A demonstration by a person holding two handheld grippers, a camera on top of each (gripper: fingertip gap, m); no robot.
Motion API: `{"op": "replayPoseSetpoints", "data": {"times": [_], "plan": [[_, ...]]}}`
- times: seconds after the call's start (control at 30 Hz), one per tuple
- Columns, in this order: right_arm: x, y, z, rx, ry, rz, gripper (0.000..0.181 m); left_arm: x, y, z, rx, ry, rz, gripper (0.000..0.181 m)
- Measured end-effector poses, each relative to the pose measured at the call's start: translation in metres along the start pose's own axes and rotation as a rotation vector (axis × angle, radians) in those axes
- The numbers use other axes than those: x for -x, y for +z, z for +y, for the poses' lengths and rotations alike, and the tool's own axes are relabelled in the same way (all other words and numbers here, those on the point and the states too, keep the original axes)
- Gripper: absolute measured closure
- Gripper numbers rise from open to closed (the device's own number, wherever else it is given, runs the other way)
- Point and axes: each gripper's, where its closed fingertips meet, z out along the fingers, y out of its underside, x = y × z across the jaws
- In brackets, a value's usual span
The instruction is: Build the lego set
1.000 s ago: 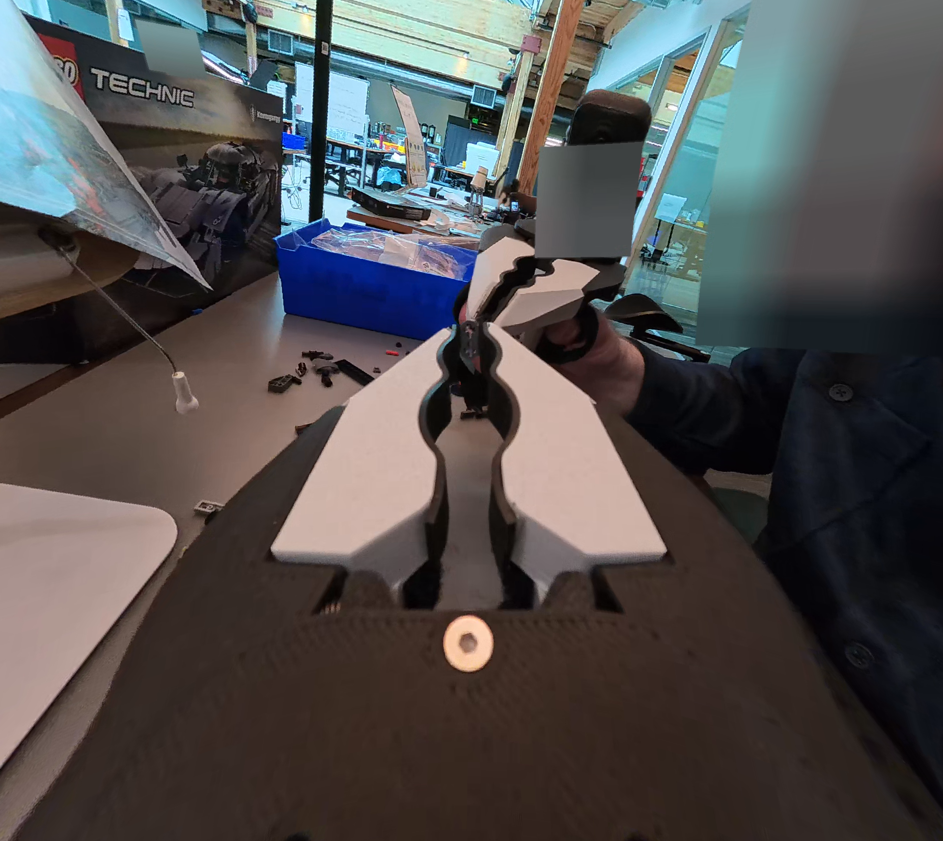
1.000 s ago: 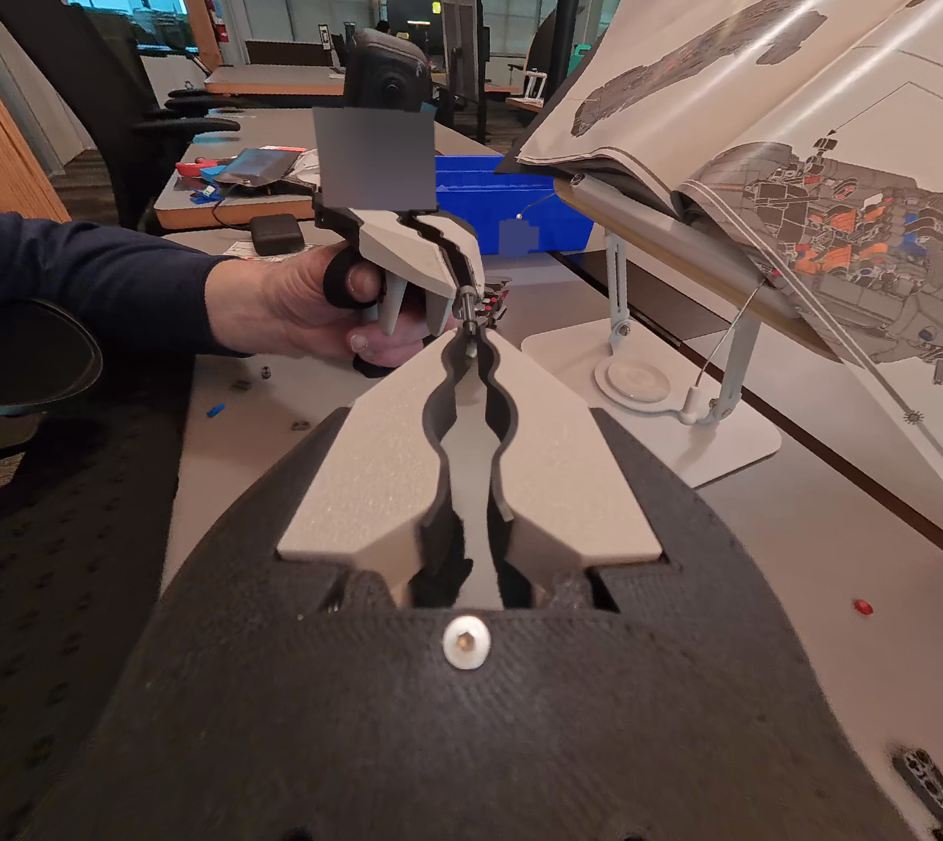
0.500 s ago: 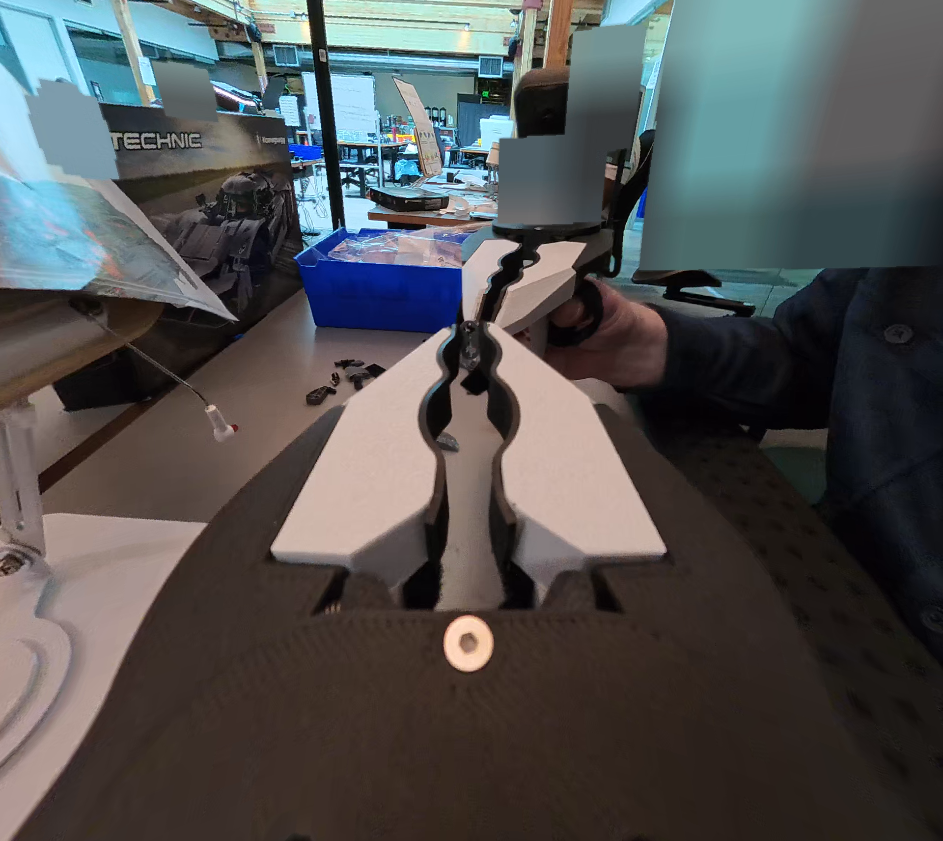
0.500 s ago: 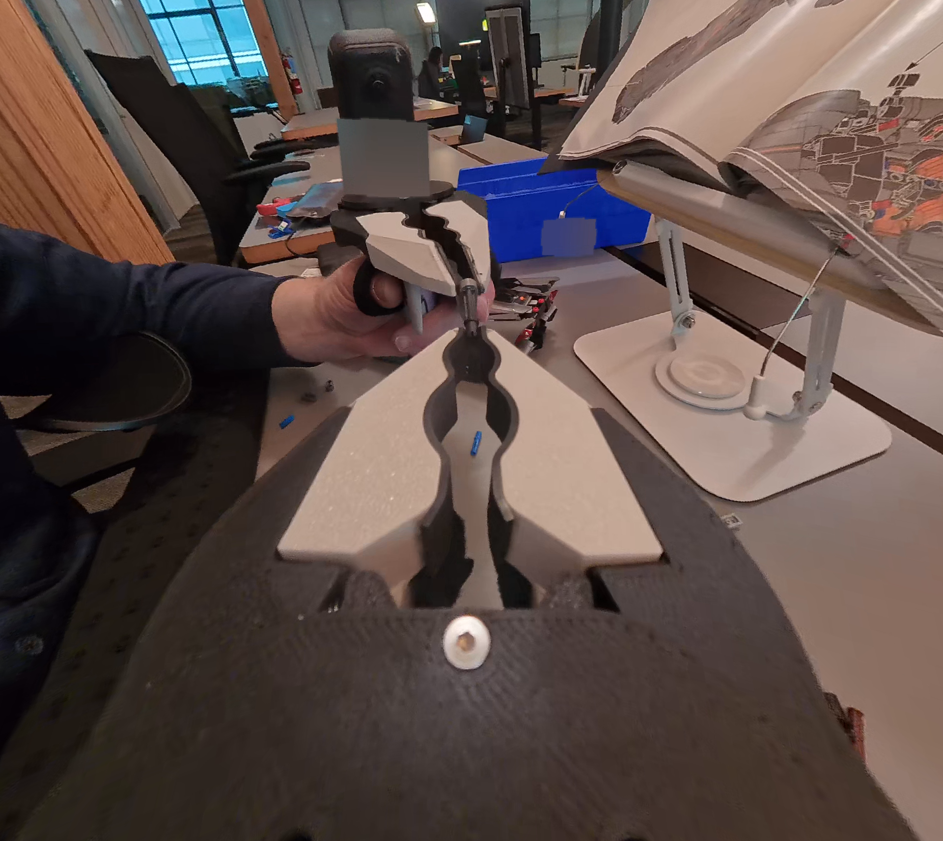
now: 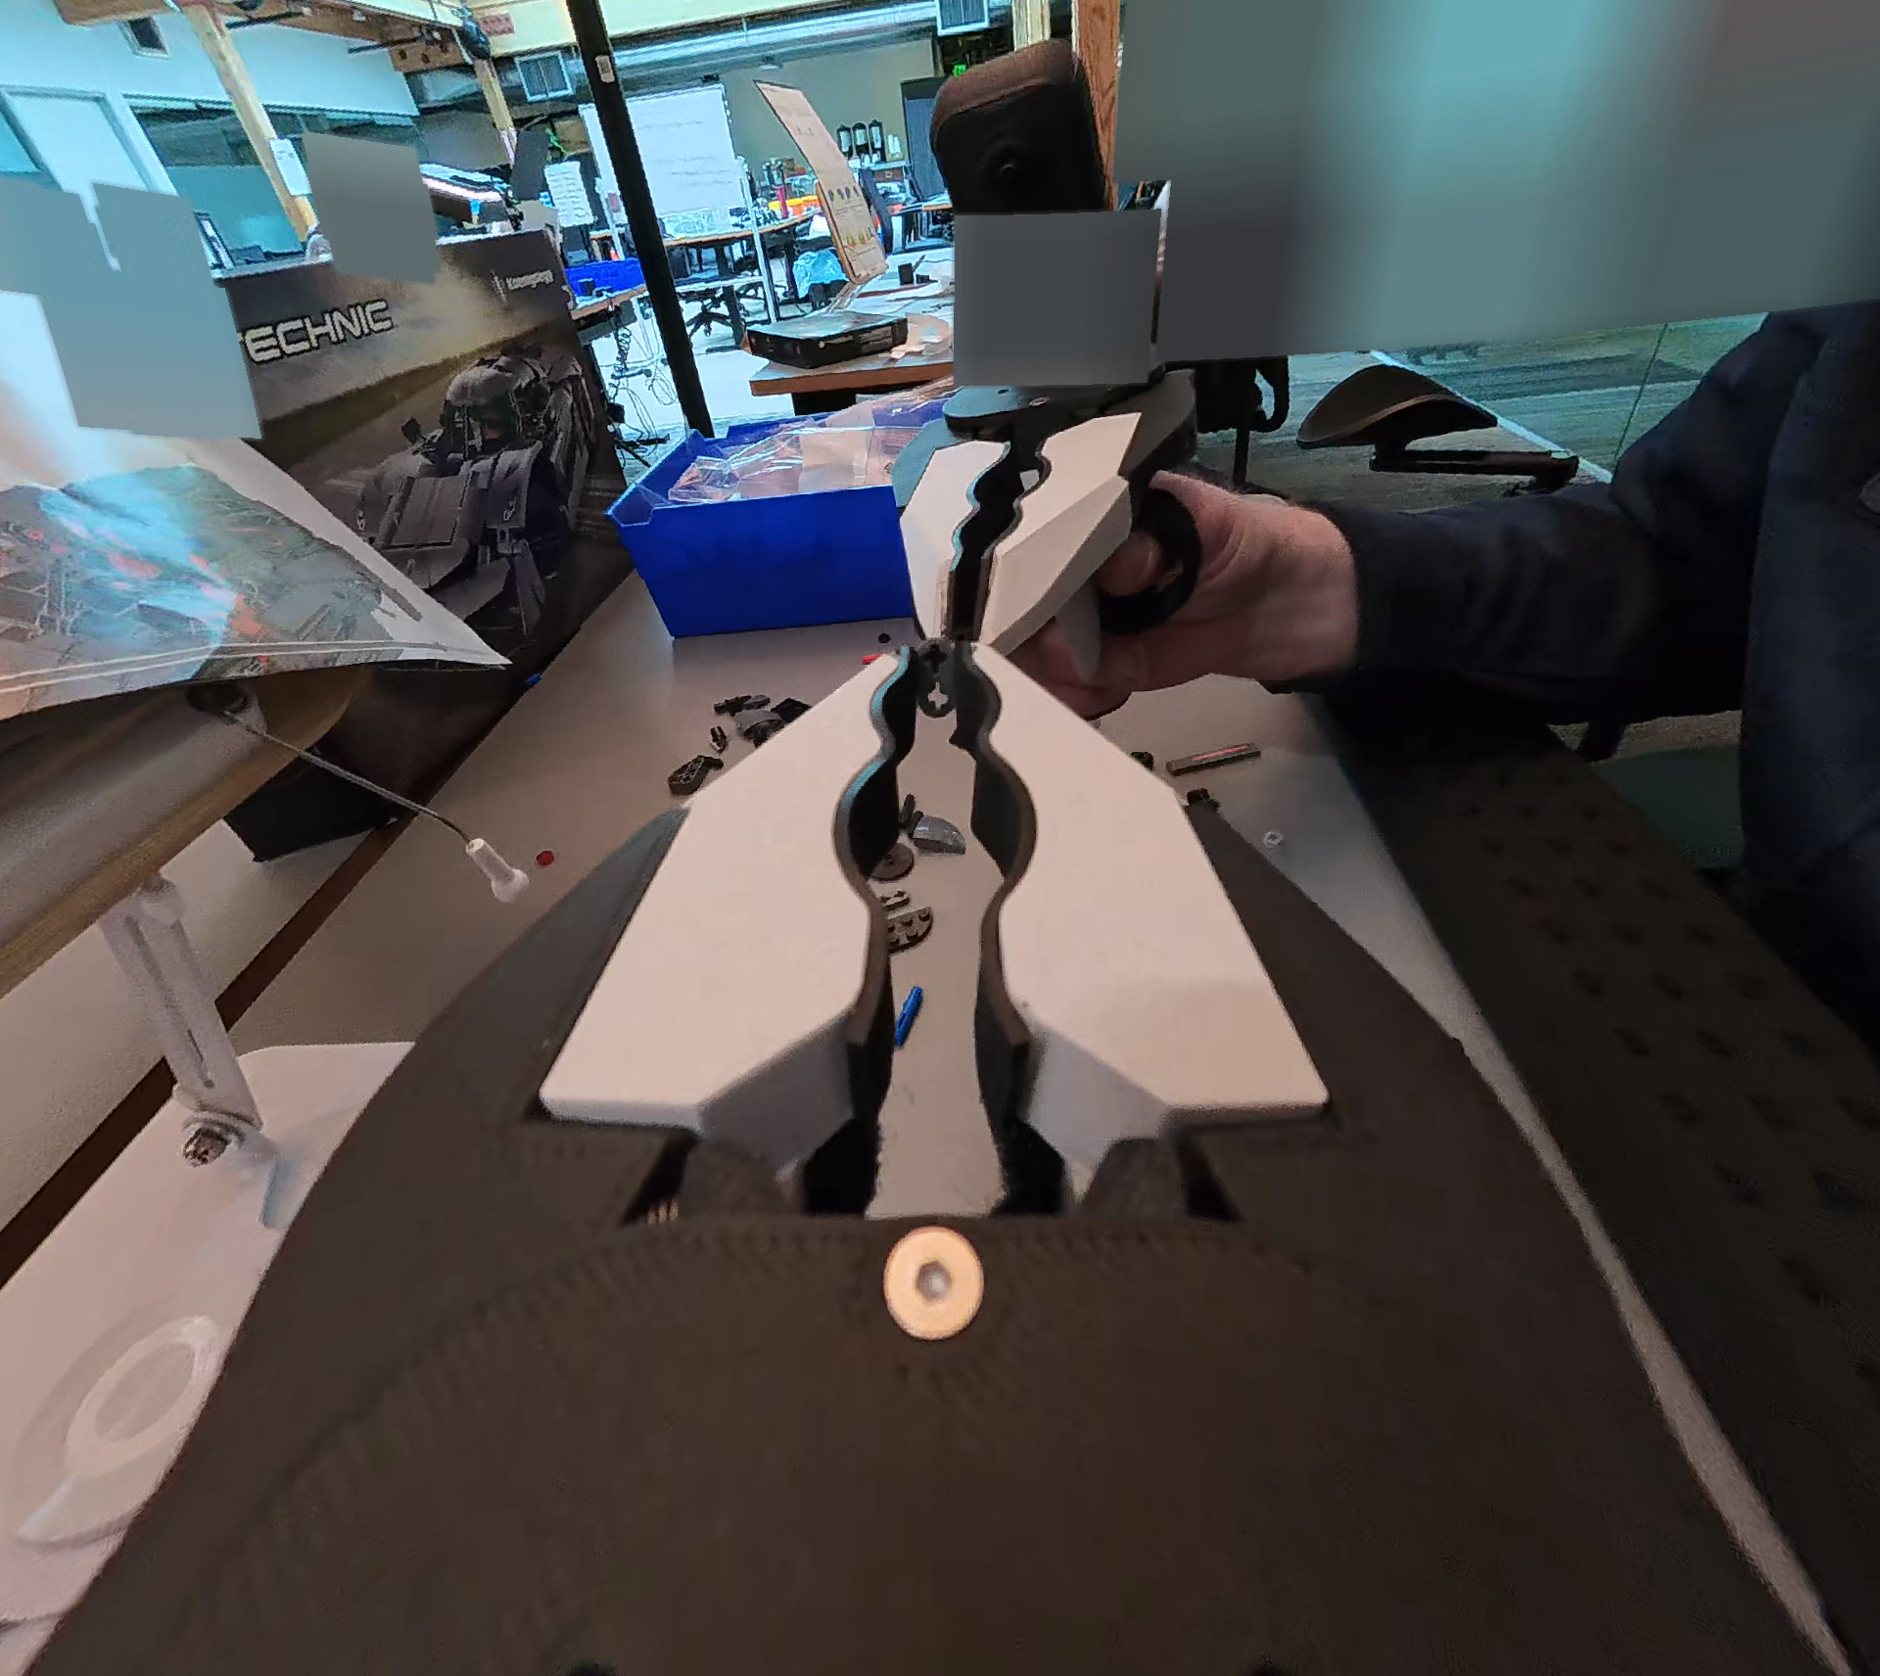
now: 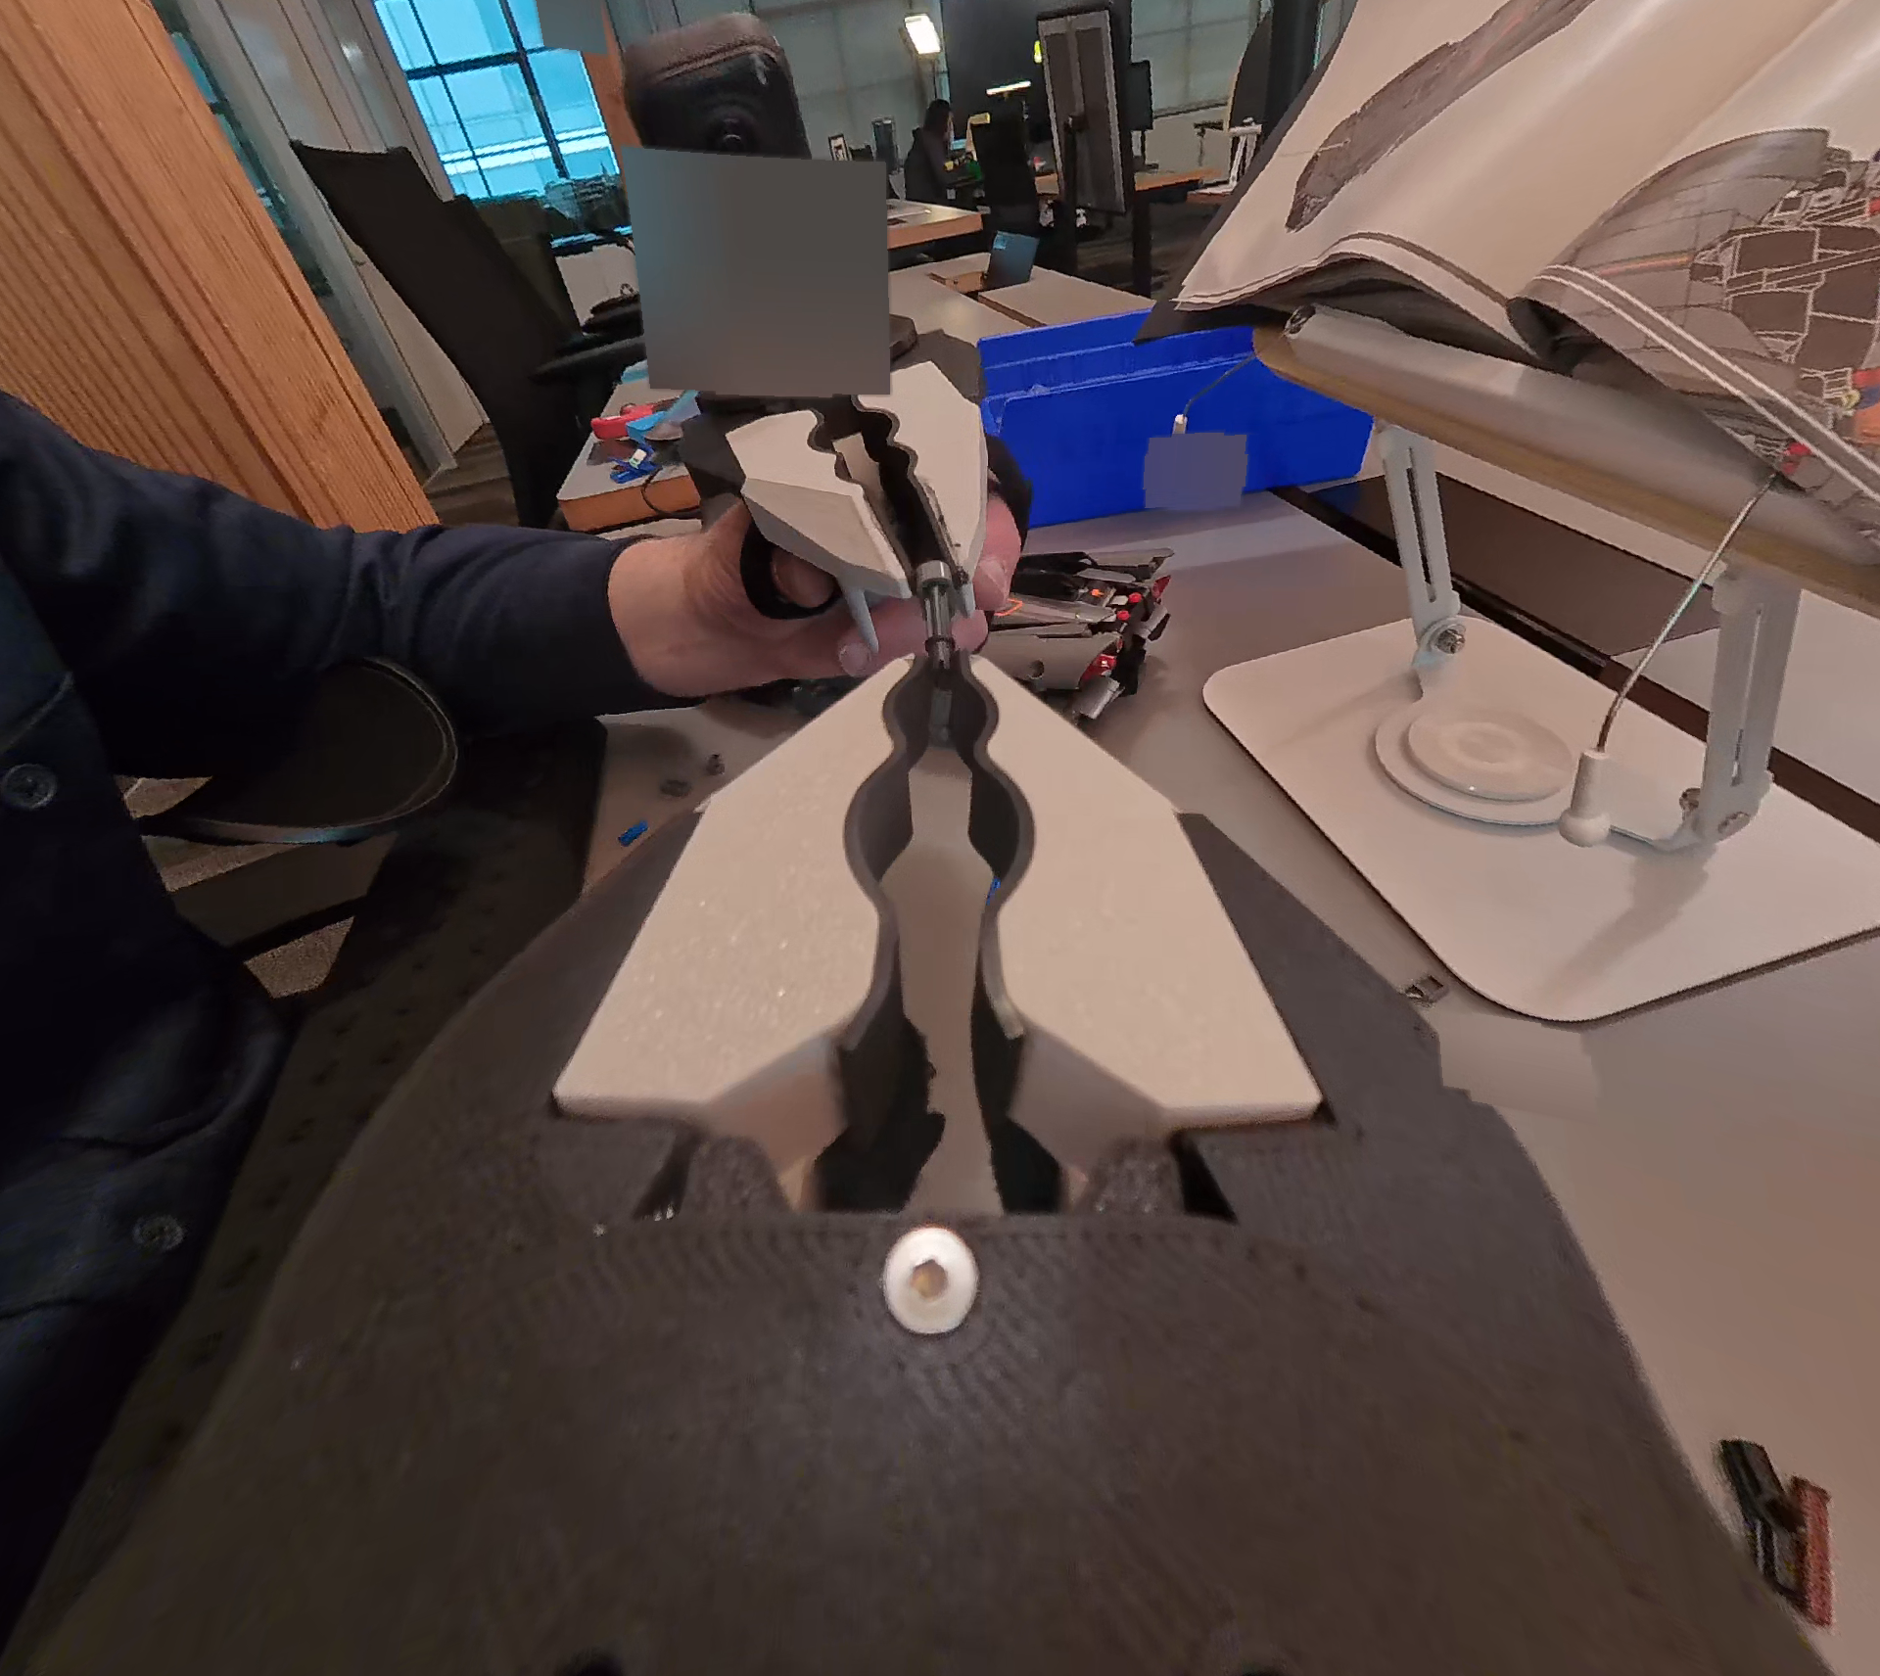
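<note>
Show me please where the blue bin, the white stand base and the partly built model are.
blue bin (image 5: 758,551), left wrist view, on its front wall.
white stand base (image 6: 1506,905), right wrist view, on the bare flat plate.
partly built model (image 6: 1083,625), right wrist view, on its dark body.
</note>
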Motion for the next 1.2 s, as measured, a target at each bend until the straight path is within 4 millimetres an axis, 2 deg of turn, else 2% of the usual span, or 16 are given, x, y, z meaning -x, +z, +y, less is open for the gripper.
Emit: {"op": "replayPoseSetpoints", "data": {"times": [0.27,0.67,0.87,0.93,1.07,1.2], "plan": [[0.005,0.001,-0.005,-0.033,0.005,-0.031,0.181,-0.003,-0.002,-0.007,-0.08,-0.082,0.047,0.178],[0.008,0.0,-0.006,-0.03,0.009,-0.041,0.181,-0.007,-0.002,-0.009,-0.066,-0.032,0.046,0.178],[0.013,0.008,0.001,-0.005,-0.004,-0.045,0.181,-0.013,0.002,-0.016,-0.075,-0.002,0.054,0.178],[0.017,0.01,-0.002,-0.024,0.007,-0.065,0.18,-0.016,0.007,-0.011,-0.036,0.024,0.054,0.178],[0.01,0.005,0.001,-0.001,0.012,-0.034,0.181,-0.012,0.002,-0.011,-0.039,0.009,0.04,0.178],[0.007,0.008,0.012,0.057,0.009,-0.023,0.181,-0.011,0.002,-0.005,-0.032,-0.02,0.041,0.178]]}}
